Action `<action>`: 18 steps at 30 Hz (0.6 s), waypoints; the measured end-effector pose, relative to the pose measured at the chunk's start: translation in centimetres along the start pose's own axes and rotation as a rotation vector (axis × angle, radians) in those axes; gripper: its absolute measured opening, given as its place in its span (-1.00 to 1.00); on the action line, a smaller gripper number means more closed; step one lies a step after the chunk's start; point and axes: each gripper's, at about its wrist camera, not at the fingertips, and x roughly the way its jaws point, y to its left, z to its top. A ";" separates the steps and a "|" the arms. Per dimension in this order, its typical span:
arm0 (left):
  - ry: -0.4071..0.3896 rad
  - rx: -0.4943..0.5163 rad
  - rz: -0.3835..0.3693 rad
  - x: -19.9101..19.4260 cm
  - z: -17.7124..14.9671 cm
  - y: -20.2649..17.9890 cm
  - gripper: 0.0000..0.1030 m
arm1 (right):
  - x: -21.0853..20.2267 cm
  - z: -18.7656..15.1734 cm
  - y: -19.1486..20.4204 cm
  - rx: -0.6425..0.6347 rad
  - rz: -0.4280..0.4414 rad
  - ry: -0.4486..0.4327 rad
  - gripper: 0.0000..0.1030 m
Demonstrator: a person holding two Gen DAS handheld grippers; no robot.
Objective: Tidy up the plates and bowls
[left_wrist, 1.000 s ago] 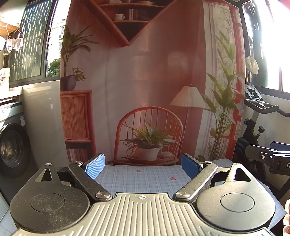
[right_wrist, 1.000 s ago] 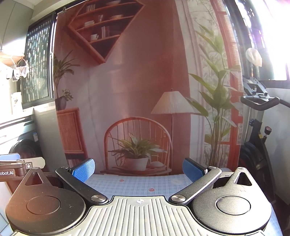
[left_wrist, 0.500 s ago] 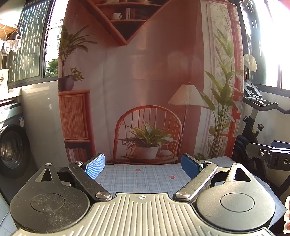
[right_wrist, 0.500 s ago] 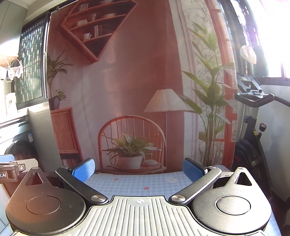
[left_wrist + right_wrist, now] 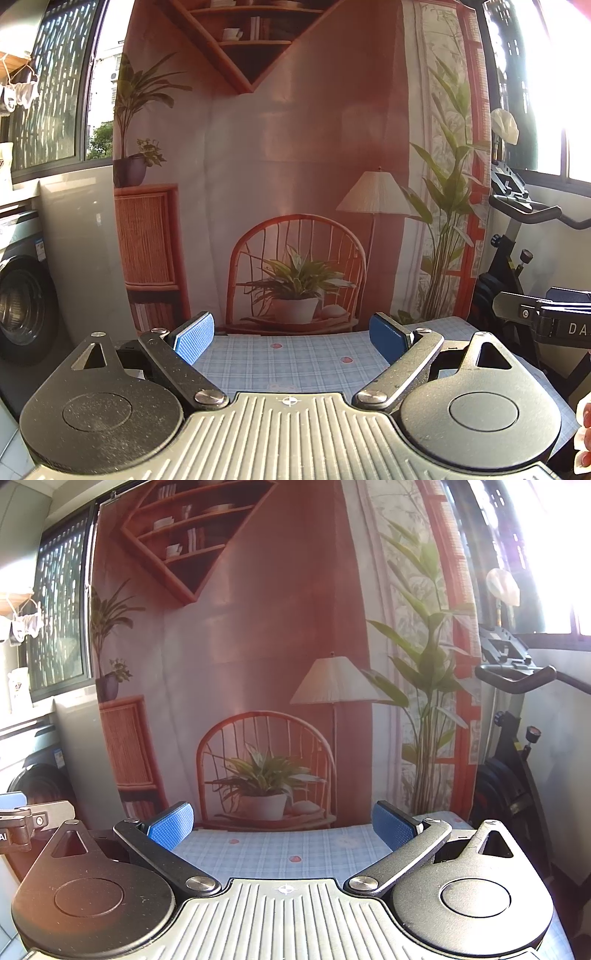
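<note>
Plainly, both claws are spread wide with nothing between them. The left gripper (image 5: 291,338), its blue ribbed pads (image 5: 194,336) parted, sits low over a table covered with a pale blue checked cloth dotted with small red hearts (image 5: 295,363). The right gripper (image 5: 282,827) is likewise apart, its dark blue pads (image 5: 393,825) framing the same cloth (image 5: 280,853) from a spot further to the right.

No plates or bowls appear on the stretch of cloth that either wrist view shows, so where they are cannot be told.

Behind the table hangs a printed fabric backdrop showing a rattan chair with a potted plant, a floor lamp and wall shelves (image 5: 295,166). A front-loading washing machine (image 5: 22,299) stands at the left edge, and a black exercise bike (image 5: 517,716) stands at the right beside a bright window. In the left wrist view, fingertips of a hand (image 5: 583,439) show at the lower right edge.
</note>
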 end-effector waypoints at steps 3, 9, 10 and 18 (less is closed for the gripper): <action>0.000 0.001 -0.003 0.0 0.0 0.0 0.80 | 0.0 0.0 -0.1 0.000 0.000 0.002 0.99; -0.001 0.007 -0.016 -0.1 -0.1 0.1 0.80 | 0.1 -0.1 -0.1 0.001 0.001 0.004 0.99; -0.001 0.009 -0.018 0.0 -0.1 0.2 0.80 | 0.1 0.0 -0.1 0.001 0.000 0.004 0.99; 0.001 0.012 -0.027 0.0 -0.2 0.4 0.80 | 0.1 -0.6 -0.1 0.000 0.002 0.008 0.99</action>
